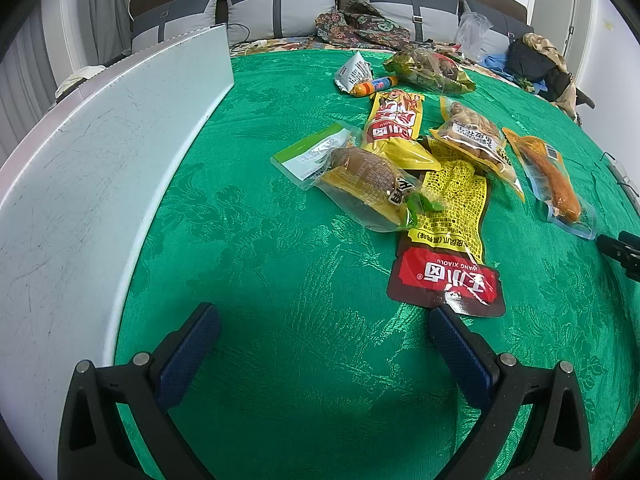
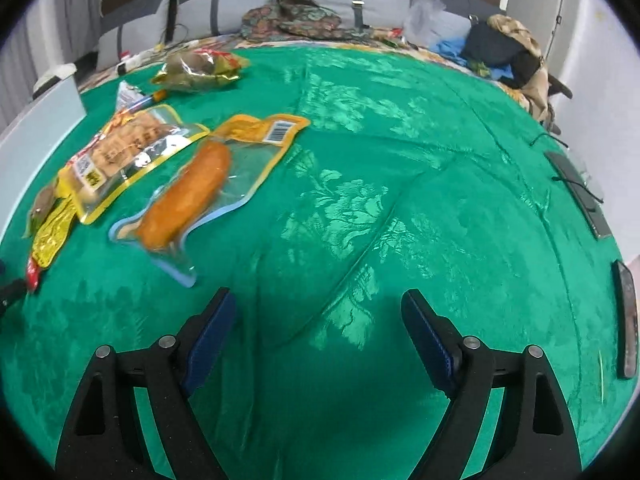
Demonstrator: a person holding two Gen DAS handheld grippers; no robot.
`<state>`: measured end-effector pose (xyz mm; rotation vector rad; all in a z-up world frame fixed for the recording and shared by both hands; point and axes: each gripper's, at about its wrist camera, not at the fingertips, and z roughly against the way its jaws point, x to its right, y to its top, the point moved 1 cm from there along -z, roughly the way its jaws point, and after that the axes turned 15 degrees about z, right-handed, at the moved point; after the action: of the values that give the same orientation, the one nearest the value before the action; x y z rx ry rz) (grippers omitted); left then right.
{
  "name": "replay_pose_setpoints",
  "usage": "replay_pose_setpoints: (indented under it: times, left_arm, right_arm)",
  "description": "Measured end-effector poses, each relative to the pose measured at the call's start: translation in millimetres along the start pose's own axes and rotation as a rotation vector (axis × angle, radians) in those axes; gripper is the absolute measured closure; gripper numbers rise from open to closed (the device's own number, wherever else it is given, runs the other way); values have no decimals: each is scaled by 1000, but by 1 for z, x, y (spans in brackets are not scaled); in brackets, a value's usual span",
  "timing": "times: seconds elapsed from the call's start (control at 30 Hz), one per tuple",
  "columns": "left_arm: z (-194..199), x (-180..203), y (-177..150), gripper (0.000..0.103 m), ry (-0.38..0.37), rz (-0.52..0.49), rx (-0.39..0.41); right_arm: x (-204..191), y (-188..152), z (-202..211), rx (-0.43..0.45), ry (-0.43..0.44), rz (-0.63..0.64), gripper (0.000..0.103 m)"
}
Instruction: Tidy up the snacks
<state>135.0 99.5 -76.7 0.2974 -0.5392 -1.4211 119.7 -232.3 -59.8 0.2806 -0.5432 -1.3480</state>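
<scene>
Several snack packets lie on a green cloth point(image 1: 280, 264). In the left wrist view my left gripper point(image 1: 324, 312) is open and empty; a red and yellow packet point(image 1: 448, 248) lies just beyond its right finger. Behind it are a clear pack with a brown snack point(image 1: 368, 180), a yellow pack point(image 1: 394, 128), a bag of nuts point(image 1: 476, 140) and an orange sausage pack point(image 1: 556, 180). In the right wrist view my right gripper point(image 2: 318, 300) is open and empty, with the orange sausage pack point(image 2: 188, 196) ahead to its left and the bag of nuts point(image 2: 124, 152) beyond.
A white board point(image 1: 80, 184) stands along the left of the cloth. A small orange tube point(image 1: 374, 85), a white wrapper point(image 1: 354, 70) and a green bag point(image 1: 430, 68) lie further back. Cushions and clothes point(image 1: 360, 24) lie behind. Dark flat devices point(image 2: 624, 316) lie at the right edge.
</scene>
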Motion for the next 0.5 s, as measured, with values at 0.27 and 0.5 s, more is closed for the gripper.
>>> replay_pose_setpoints:
  times: [0.27, 0.5]
  left_arm:
    - [0, 0, 0, 0, 0, 0, 0]
    - [1, -1, -2, 0, 4, 1, 2]
  right_arm:
    - [-3, -5, -1, 45, 26, -35, 15]
    - [-6, -5, 0, 42, 22, -35, 14]
